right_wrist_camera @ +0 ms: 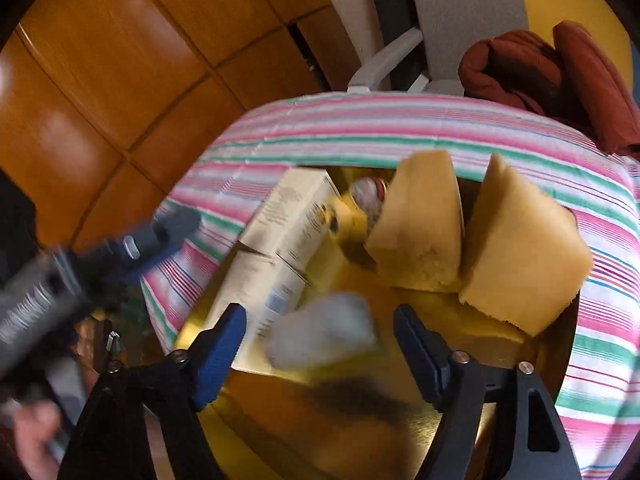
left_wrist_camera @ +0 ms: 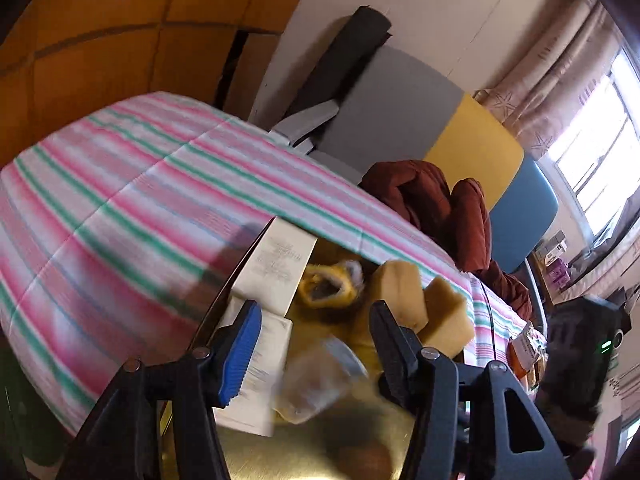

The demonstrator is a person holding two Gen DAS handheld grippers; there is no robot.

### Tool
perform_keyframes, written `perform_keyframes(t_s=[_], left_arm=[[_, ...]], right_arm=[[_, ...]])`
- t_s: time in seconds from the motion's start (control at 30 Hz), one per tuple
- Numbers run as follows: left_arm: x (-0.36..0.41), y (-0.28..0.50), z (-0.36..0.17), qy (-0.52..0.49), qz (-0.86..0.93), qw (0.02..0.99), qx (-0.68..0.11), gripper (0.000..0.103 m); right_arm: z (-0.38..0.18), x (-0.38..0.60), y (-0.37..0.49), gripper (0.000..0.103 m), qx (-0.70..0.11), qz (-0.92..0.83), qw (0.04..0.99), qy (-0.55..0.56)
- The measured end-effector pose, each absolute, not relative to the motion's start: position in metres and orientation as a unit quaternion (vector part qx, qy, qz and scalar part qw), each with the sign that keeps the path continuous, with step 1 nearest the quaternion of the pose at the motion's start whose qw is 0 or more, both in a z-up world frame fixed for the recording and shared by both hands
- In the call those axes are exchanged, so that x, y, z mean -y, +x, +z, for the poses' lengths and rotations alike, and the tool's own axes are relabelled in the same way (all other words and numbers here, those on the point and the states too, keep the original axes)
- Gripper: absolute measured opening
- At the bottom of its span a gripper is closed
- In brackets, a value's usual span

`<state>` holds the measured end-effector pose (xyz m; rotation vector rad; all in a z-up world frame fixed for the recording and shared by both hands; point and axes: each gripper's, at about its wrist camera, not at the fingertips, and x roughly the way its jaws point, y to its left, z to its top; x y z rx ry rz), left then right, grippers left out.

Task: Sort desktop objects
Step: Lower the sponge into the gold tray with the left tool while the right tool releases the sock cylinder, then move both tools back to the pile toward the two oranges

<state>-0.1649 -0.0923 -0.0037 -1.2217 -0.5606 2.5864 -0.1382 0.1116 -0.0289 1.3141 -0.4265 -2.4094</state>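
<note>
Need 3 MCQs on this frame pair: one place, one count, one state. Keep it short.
1. Where do the sponge blocks lie?
A. on the gold tray
B. on the chair
C. on the floor

2. How many sponge blocks?
A. one
B. two
C. four

3. The right tongs are:
A. shut on a box
B. shut, empty
C. open

Key: 1 A, both rest inside the tray's rim; 2 B, two tan blocks sit side by side; 3 C, the pads stand apart, pressing on nothing, a blurred pale object between them.

cloth: pink-green-white stripes | tray: gold | sponges: tan | box: cream
</note>
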Motion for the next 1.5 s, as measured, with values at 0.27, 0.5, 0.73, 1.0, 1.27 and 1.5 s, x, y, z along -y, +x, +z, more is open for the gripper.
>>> perform_keyframes(t_s=[0.27,0.5,0.73,1.0,1.27,1.5], left_arm=[[0.078,-0.143,-0.024,-0.438,0.869,0.136,0.187,0.057],[0.047,-0.126,-0.023,-0.447,0.862,0.166,0.174,0.057],[-0.017,-0.107,-0.019,-0.46,0.846,0.23,0.142,0.058],[-0.1,-0.073,-0.014,-0.479,0.808,0.328,0.093,0.068],[-0.168,-0.049,-0.016,-0.487,0.786,0.378,0.039,0.068],[-0.194,-0.035,-0.026,-0.503,0.767,0.399,0.02,0.068]], right_arm=[[-0.011,-0.14,-0.092,0.072,0.147,-0.867,0.168,0.446],[-0.003,-0.182,-0.048,0.065,0.16,-0.88,0.139,0.425],[-0.002,-0.25,-0.001,0.065,0.184,-0.889,0.061,0.415],[-0.01,-0.331,0.045,0.065,0.197,-0.883,-0.039,0.423],[-0.006,-0.441,0.11,0.081,0.239,-0.845,-0.228,0.421],[-0.016,-0.482,0.133,0.096,0.272,-0.774,-0.351,0.451]])
